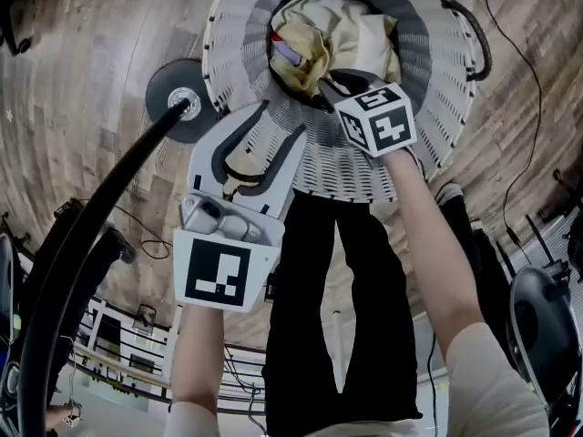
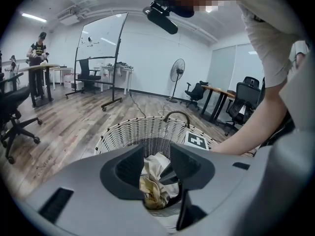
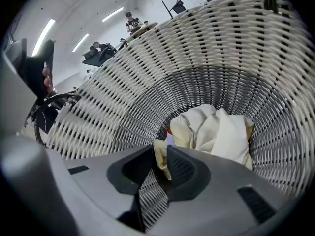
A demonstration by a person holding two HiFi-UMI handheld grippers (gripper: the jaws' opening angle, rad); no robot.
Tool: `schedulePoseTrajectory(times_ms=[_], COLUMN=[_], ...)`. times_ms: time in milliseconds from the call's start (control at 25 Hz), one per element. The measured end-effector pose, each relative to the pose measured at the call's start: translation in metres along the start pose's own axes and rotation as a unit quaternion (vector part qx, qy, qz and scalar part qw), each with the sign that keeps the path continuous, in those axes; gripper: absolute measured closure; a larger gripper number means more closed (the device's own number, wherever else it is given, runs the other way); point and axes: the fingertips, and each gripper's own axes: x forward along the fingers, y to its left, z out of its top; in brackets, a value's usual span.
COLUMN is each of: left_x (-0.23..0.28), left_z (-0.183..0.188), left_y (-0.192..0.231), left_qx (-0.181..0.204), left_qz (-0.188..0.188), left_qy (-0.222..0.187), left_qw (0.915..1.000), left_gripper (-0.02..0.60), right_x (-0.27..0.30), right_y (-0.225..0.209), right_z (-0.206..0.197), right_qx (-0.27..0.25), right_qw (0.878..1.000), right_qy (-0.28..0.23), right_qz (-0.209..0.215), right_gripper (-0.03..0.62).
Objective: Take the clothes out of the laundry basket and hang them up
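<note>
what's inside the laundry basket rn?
In the basket: a crumpled heap of cream clothes, with a red-and-purple piece at one edge. The right claw reaches in, jaws apart around a fold. Anything under the heap is covered.

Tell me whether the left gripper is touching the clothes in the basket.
Apart. The head view shows bare basket wall between the left gripper and the clothes.

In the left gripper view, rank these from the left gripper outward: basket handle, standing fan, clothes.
1. Clothes: just beyond the open jaws, low centre.
2. Basket handle: on the far rim, centre.
3. Standing fan: across the room, near the back wall.
</note>
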Motion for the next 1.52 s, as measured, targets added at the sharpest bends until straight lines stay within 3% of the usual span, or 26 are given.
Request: schedulePoseTrajectory(times_ms=[280,560,760,1520], left_x=[0.010,0.008,0.004,-0.011], left_z=[-0.005,-0.001,0.000,-0.011], left_y=[0.004,0.003,0.010,0.031], left_qx=[0.008,0.006,0.024,-0.002], left_qz=[0.000,-0.001,0.011,0.035], left_qy=[0.008,-0.009,-0.013,-0.026], left_qw=[0.9999,0.9999,0.9996,0.9990], left_gripper=[0.411,0.419,0.419,0.419], right_x=[0.032,0.058,0.074,0.112], right_y=[-0.016,-0.036,-0.048,-0.082], right_z=[-0.017,-0.032,-0.041,-0.058], right_qx=[0.002,0.002,0.010,-0.016], right_qw=[1.000,0.999,0.998,0.991], right_qy=[0.021,0.042,0.050,0.071], right_qz=[-0.003,-0.025,-0.035,-0.112], right_gripper=[0.496,0.496,0.496,0.493])
